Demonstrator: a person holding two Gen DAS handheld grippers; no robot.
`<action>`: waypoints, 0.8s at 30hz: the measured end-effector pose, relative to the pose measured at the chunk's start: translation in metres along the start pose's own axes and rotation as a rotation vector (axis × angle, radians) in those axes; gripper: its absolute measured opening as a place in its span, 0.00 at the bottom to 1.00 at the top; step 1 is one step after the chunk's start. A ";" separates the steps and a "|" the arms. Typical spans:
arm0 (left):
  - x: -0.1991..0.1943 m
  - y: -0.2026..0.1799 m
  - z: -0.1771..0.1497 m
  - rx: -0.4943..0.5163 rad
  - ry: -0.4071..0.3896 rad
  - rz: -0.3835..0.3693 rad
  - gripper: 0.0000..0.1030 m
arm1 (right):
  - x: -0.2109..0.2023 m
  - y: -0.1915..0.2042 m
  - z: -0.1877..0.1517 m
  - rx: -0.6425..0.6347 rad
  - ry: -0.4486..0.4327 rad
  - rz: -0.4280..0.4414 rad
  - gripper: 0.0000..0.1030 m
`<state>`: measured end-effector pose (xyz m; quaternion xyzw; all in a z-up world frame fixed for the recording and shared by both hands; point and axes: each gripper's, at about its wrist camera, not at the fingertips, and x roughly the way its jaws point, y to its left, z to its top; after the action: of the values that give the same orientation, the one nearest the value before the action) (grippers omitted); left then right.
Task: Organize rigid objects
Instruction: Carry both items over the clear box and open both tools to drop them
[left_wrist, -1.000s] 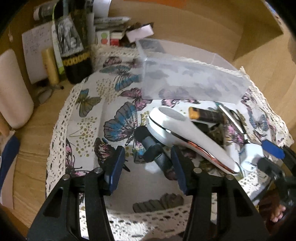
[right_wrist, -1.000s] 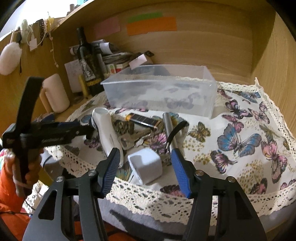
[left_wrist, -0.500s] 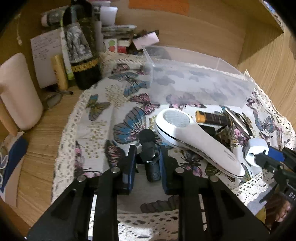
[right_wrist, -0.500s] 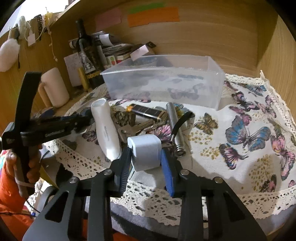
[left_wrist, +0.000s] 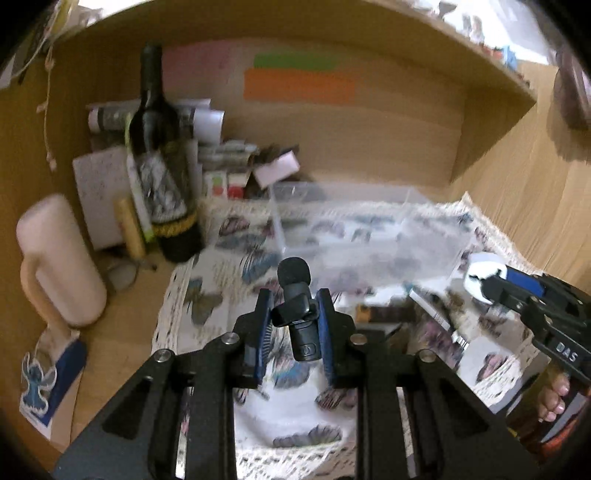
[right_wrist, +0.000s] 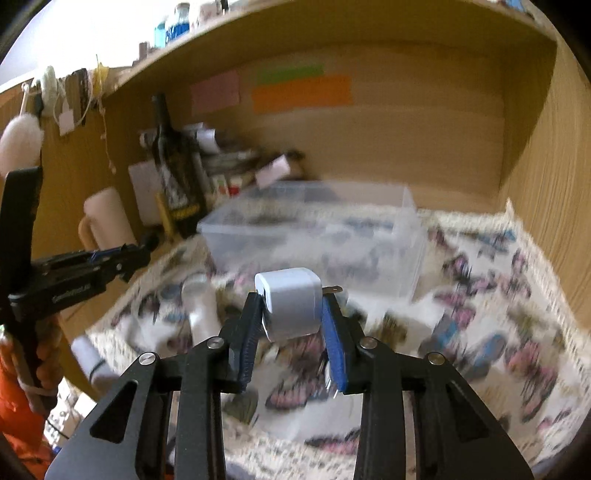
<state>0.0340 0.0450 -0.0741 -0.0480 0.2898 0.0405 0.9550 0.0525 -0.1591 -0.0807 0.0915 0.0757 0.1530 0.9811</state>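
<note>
My left gripper (left_wrist: 293, 325) is shut on a small black clip-on microphone (left_wrist: 297, 306) with a foam tip and holds it above the butterfly cloth (left_wrist: 221, 280). My right gripper (right_wrist: 291, 325) is shut on a white plug adapter (right_wrist: 291, 302), raised above the cloth (right_wrist: 517, 332); it also shows in the left wrist view (left_wrist: 484, 275). A clear plastic box (right_wrist: 314, 229) stands behind on the cloth, also in the left wrist view (left_wrist: 351, 225). A white handheld device (right_wrist: 201, 306) and other blurred items lie on the cloth below.
A wine bottle (left_wrist: 162, 158), a pink mug (left_wrist: 59, 266), papers and small boxes (left_wrist: 229, 162) crowd the back left of the wooden alcove. Wooden walls close the back and right (right_wrist: 546, 155). The left gripper body shows in the right wrist view (right_wrist: 74, 273).
Both grippers closed on their objects, the microphone and the adapter, then lifted them off the cloth and tilted up toward the box. The views are motion-blurred now.
</note>
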 end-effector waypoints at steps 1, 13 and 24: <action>0.000 -0.001 0.005 0.001 -0.012 -0.005 0.22 | 0.000 -0.001 0.005 -0.006 -0.013 -0.007 0.29; 0.022 -0.012 0.064 0.031 -0.080 -0.028 0.22 | 0.006 -0.016 0.071 -0.046 -0.126 -0.050 0.29; 0.091 -0.021 0.087 0.053 0.031 -0.054 0.22 | 0.073 -0.041 0.094 -0.039 -0.018 -0.065 0.29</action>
<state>0.1590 0.0384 -0.0516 -0.0311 0.3042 0.0065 0.9521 0.1493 -0.1894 -0.0066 0.0712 0.0665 0.1215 0.9878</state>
